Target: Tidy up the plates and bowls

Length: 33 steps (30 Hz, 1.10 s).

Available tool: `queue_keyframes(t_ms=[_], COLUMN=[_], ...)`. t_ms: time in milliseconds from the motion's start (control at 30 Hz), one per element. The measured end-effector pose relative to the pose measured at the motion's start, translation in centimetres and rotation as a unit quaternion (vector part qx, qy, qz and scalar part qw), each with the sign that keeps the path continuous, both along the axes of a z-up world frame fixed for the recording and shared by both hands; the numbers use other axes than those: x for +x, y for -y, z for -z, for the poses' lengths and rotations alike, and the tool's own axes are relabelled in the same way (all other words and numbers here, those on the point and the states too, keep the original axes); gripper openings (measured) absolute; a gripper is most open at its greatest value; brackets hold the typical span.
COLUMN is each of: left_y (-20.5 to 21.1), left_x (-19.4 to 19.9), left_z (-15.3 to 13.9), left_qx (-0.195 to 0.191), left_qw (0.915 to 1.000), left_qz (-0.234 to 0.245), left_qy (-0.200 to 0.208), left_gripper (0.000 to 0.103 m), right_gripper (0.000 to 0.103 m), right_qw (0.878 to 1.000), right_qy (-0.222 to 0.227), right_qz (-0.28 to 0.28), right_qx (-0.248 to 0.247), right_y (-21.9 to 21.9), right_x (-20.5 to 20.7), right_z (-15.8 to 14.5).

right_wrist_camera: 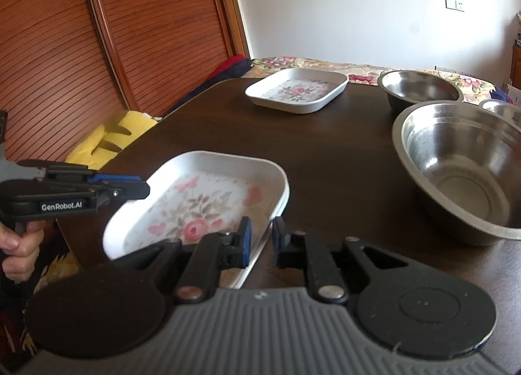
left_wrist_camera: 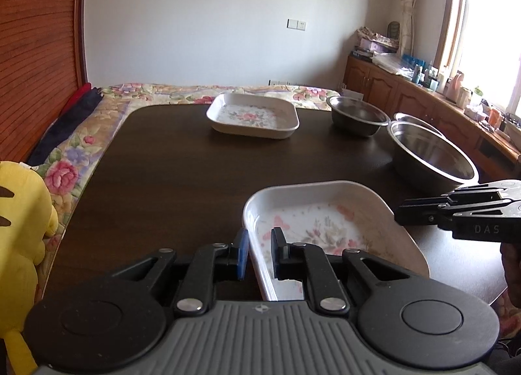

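A near white square plate with a flower print (left_wrist_camera: pixel 329 222) (right_wrist_camera: pixel 202 202) lies at the front of the dark table (left_wrist_camera: pixel 169 163). My left gripper (left_wrist_camera: pixel 260 246) is shut on its left rim. My right gripper (right_wrist_camera: pixel 262 238) is shut on its right rim; it also shows in the left wrist view (left_wrist_camera: pixel 403 214). A second floral plate (left_wrist_camera: pixel 254 116) (right_wrist_camera: pixel 298 90) lies at the far middle. A large steel bowl (left_wrist_camera: pixel 429 153) (right_wrist_camera: pixel 465 170) stands at the right, with a smaller steel bowl (left_wrist_camera: pixel 356 116) (right_wrist_camera: pixel 420 88) behind it.
A third steel rim (left_wrist_camera: pixel 413 119) (right_wrist_camera: pixel 503 109) peeks from behind the large bowl. A yellow plush toy (left_wrist_camera: pixel 19 235) sits left of the table on a floral bedspread (left_wrist_camera: pixel 94 134). A wooden sliding door (right_wrist_camera: pixel 97 33) is at the left; a cluttered cabinet (left_wrist_camera: pixel 423 95) runs along the right.
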<state>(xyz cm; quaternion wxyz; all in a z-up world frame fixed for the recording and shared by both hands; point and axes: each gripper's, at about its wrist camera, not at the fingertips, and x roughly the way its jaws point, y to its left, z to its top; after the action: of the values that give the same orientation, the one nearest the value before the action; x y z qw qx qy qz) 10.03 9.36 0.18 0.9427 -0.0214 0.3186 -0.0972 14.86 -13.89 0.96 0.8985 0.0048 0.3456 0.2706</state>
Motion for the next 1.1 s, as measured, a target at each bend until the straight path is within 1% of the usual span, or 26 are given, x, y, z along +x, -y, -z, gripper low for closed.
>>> queue_keyframes(t_ms=[233, 433, 667, 867, 967, 1100], left_y=[-0.3, -0.5, -0.6, -0.6, -0.7, -1.0], left_x=[0.3, 0.4, 1.0, 3.2, 4.6, 7.0], left_z=[-0.6, -0.5, -0.7, -1.7, -2.5, -3.6], left_qx=[0.002, 0.002, 0.004, 0.012, 0.017, 0.024], left_qw=[0.9999, 0.9999, 0.9998, 0.9995, 0.9991, 0.9985], left_qz=[-0.006, -0.008, -0.007, -0.004, -0.003, -0.006], left_qy=[0.012, 0.014, 0.017, 0.030, 0.039, 0.050], left_gripper=[0.041, 0.041, 0.041, 0.043, 0.045, 0.045], right_gripper=[0.016, 0.016, 0.016, 0.016, 0.016, 0.016], right_qw=[1.000, 0.999, 0.999, 0.999, 0.998, 0.998], right_qy=[0.019, 0.036, 0.041, 0.047, 0.052, 0.059], right_qz=[0.010, 0.017, 0.018, 0.018, 0.020, 0.021], right_qx=[0.001, -0.005, -0.005, -0.004, -0.004, -0.005], right_y=[0.7, 0.6, 0.4, 0.2, -0.1, -0.5], right_x=[0.3, 0.8, 1.2, 1.8, 2.8, 4.5], right_z=[-1.2, -1.9, -2.0, -2.5, -3.1, -4.2])
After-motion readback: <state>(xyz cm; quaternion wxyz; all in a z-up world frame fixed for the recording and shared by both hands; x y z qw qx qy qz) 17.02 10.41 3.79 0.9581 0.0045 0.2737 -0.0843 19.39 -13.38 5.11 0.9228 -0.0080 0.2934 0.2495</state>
